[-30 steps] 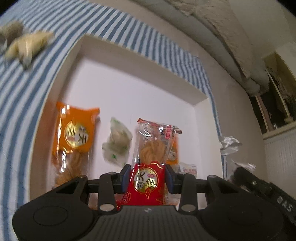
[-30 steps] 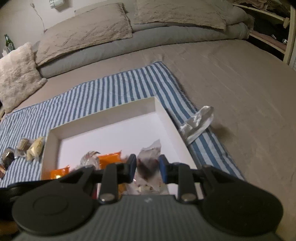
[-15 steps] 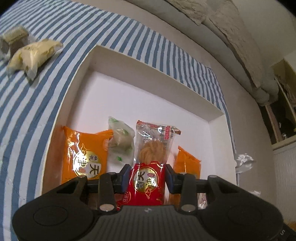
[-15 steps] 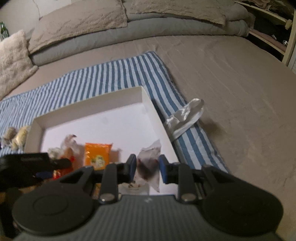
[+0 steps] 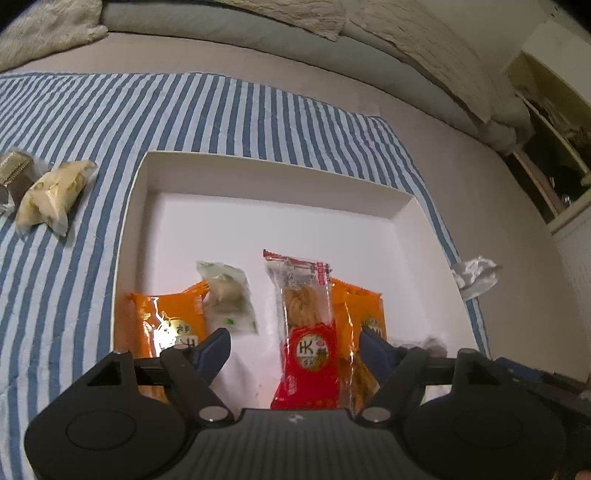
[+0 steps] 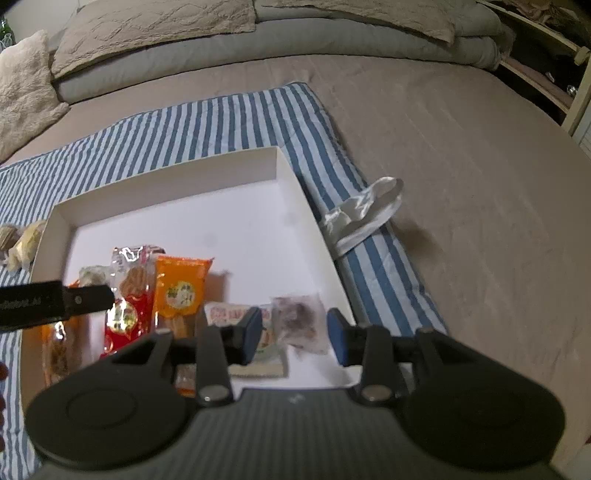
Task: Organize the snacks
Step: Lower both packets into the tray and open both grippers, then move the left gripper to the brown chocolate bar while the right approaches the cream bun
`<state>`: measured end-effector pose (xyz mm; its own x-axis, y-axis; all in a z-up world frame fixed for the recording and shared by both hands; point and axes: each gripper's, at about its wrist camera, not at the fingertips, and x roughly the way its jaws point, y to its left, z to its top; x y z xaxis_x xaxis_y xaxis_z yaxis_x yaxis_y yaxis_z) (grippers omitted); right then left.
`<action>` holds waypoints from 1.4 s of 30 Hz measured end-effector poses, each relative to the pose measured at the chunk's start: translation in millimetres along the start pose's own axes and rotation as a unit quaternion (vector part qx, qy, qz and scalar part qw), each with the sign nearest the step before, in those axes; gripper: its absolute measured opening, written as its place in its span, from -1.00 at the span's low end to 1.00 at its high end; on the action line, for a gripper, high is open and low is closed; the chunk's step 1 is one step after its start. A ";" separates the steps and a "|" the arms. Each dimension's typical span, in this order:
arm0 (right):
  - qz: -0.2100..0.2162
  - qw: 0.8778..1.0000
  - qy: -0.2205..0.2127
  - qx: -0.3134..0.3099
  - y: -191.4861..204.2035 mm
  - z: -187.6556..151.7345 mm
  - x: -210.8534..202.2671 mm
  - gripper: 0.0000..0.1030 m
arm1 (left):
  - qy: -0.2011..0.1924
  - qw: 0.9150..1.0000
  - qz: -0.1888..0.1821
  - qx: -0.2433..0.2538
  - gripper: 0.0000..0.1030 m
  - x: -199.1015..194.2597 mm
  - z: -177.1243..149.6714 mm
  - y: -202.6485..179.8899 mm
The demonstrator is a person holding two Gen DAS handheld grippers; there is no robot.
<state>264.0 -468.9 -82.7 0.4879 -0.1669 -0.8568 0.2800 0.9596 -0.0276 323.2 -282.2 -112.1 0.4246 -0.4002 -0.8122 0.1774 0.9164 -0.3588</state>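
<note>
A white shallow box (image 5: 273,177) (image 6: 177,173) lies on a blue-striped cloth (image 5: 221,107). My left gripper (image 5: 295,349) is open above the box's near side; a red twist-snack packet (image 5: 308,332) (image 6: 127,295) lies between its fingers, free. Two orange packets (image 5: 166,328) (image 5: 364,314) and a pale green-printed packet (image 5: 229,295) lie beside it. My right gripper (image 6: 295,332) is open; a clear packet with a dark snack (image 6: 299,321) lies between its fingers in the box.
A yellow wrapped snack (image 5: 51,195) and a brown wrapped snack (image 5: 13,173) lie on the cloth left of the box. A crumpled white wrapper (image 6: 365,210) (image 5: 476,271) lies right of it. Pillows (image 6: 155,26) line the bed's far edge.
Both grippers opened. The left let go of the red packet and the right let go of the clear dark-snack packet; both packets now lie in the box.
</note>
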 end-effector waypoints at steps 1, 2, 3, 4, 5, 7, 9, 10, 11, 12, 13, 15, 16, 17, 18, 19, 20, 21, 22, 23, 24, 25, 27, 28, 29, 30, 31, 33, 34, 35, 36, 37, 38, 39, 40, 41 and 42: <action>0.001 1.000 0.000 0.001 -0.2 -0.9 -1.2 -0.12 | 0.002 1.000 0.002 0.005 0.54 -1.5 -0.7 -0.9; 0.003 1.000 -0.001 0.003 -0.7 -1.9 -2.8 -0.11 | 0.002 1.000 0.004 0.011 0.54 -3.7 -1.4 -1.8; 0.004 1.000 -0.002 0.006 -1.3 -3.6 -4.6 -0.09 | 0.002 1.000 0.006 0.017 0.55 -5.6 -2.3 -2.5; 0.005 1.000 -0.003 0.008 -1.3 -4.4 -6.8 -0.08 | 0.001 1.000 0.008 0.022 0.55 -8.2 -3.0 -2.9; 0.007 1.000 -0.005 0.011 -2.1 -4.5 -7.7 -0.07 | 0.000 1.000 0.009 0.026 0.55 -10.5 -3.8 -3.6; 0.013 1.000 -0.008 0.017 -3.3 -6.1 -10.4 -0.02 | -0.001 0.999 0.010 0.034 0.56 -15.8 -4.8 -4.4; 0.020 1.000 -0.011 0.022 -3.2 -6.9 -14.1 0.03 | -0.001 0.999 0.010 0.042 0.56 -21.3 -5.9 -5.0; 0.022 0.999 -0.012 0.022 -2.8 -7.3 -16.1 0.04 | -0.001 0.999 0.011 0.044 0.56 -23.9 -6.4 -5.0; 0.025 0.999 -0.014 0.022 -2.2 -7.6 -18.5 0.05 | -0.002 0.999 0.011 0.047 0.57 -26.4 -6.9 -5.0; 0.026 0.999 -0.015 0.023 -0.9 -8.3 -20.5 0.09 | -0.003 0.999 0.011 0.049 0.60 -29.3 -7.5 -4.6; 0.027 0.999 -0.017 0.023 -0.4 -8.5 -22.6 0.12 | -0.003 0.999 0.011 0.050 0.63 -31.3 -7.7 -4.2; 0.028 0.999 -0.022 0.023 1.4 -9.3 -28.7 0.28 | -0.004 0.999 0.012 0.052 0.74 -36.3 -8.5 -2.9; 0.031 0.999 -0.024 0.023 2.0 -10.0 -31.3 0.31 | -0.004 0.998 0.012 0.054 0.75 -38.1 -8.8 -2.6; 0.031 0.999 -0.026 0.021 2.9 -11.0 -34.4 0.36 | -0.004 0.998 0.014 0.056 0.81 -40.4 -9.5 -1.5; 0.029 0.999 -0.028 0.020 3.9 -11.9 -37.2 0.41 | -0.005 0.998 0.017 0.057 0.87 -42.2 -9.8 -0.7; 0.025 0.999 -0.029 0.019 4.9 -12.3 -39.2 0.46 | -0.005 0.998 0.019 0.059 0.90 -43.9 -10.2 0.4; 0.021 0.999 -0.030 0.018 5.8 -13.1 -41.7 0.61 | -0.005 0.998 0.020 0.062 0.95 -45.6 -10.8 1.5; 0.019 0.999 -0.033 0.017 6.1 -14.1 -44.0 0.76 | -0.007 0.998 0.019 0.066 0.98 -47.9 -11.5 2.8; 0.021 0.999 -0.036 0.017 6.3 -15.4 -46.0 0.82 | -0.009 0.997 0.017 0.069 1.00 -49.8 -11.7 4.4; 0.023 0.999 -0.039 0.019 6.4 -16.6 -48.3 0.91 | -0.010 0.997 0.018 0.069 1.00 -51.8 -11.8 6.2; 0.024 0.999 -0.042 0.023 6.3 -17.7 -50.5 0.97 | -0.012 0.997 0.019 0.069 1.00 -54.3 -11.9 8.2; 0.023 0.998 -0.046 0.028 6.1 -18.8 -52.4 0.99 | -0.014 0.997 0.019 0.069 1.00 -56.5 -11.9 9.7; 0.022 0.998 -0.052 0.035 5.8 -21.0 -55.9 0.99 | -0.015 0.997 0.018 0.072 1.00 -61.4 -11.7 13.0; 0.022 0.998 -0.054 0.037 6.1 -22.0 -57.1 0.99 | -0.017 0.997 0.015 0.073 1.00 -63.9 -11.4 14.0; 0.024 0.998 -0.052 0.037 6.6 -23.2 -57.9 0.99 | -0.020 0.997 0.014 0.074 1.00 -66.3 -11.1 14.8; 0.027 0.998 -0.051 0.034 7.9 -24.6 -58.7 0.99 | -0.025 0.997 0.015 0.075 1.00 -69.3 -11.0 15.9; 0.027 0.998 -0.051 0.029 10.1 -25.9 -59.6 0.99 | -0.030 0.996 0.018 0.077 1.00 -72.1 -10.9 16.9; 0.021 0.998 -0.054 0.022 14.0 -26.7 -61.0 0.99 | -0.037 0.996 0.023 0.081 1.00 -77.6 -10.8 19.6; 0.019 0.998 -0.056 0.022 15.6 -27.2 -61.8 0.99 | -0.038 0.996 0.026 0.083 1.00 -79.7 -10.2 21.4; 0.020 0.998 -0.057 0.024 17.0 -27.8 -63.3 0.99 | -0.039 0.995 0.029 0.083 1.00 -81.7 -10.0 23.8; 0.021 0.998 -0.058 0.026 17.4 -27.2 -63.7 0.99 | -0.040 0.995 0.032 0.082 1.00 -83.6 -9.7 26.5; 0.021 0.998 -0.059 0.028 18.7 -27.5 -65.5 0.99 | -0.040 0.995 0.034 0.082 1.00 -85.2 -9.6 29.2; 0.021 0.998 -0.060 0.029 20.1 -27.7 -66.8 0.99 | -0.041 0.995 0.037 0.081 1.00 -87.0 -9.0 32.2; 0.021 0.998 -0.060 0.030 21.5 -27.9 -67.5 0.99 | -0.043 0.995 0.040 0.079 1.00 -89.3 -8.5 35.8; 0.021 0.997 -0.060 0.031 22.8 -27.8 -68.0 0.99 | -0.045 0.995 0.042 0.078 1.00 -91.2 -7.7 39.1; 0.021 0.997 -0.061 0.031 24.9 -27.7 -68.8 0.99 | -0.046 0.995 0.045 0.077 1.00 -93.6 -6.7 43.0; 0.020 0.997 -0.061 0.030 26.6 -26.9 -69.4 0.99 | -0.048 0.995 0.048 0.076 1.00 -95.9 -5.8 46.8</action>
<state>215.3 -425.7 -37.8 0.5961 -0.1578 -0.7873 0.3054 0.9513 0.0406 285.6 -200.9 -53.7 0.5270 -0.3147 -0.7894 0.2615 0.9439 -0.2017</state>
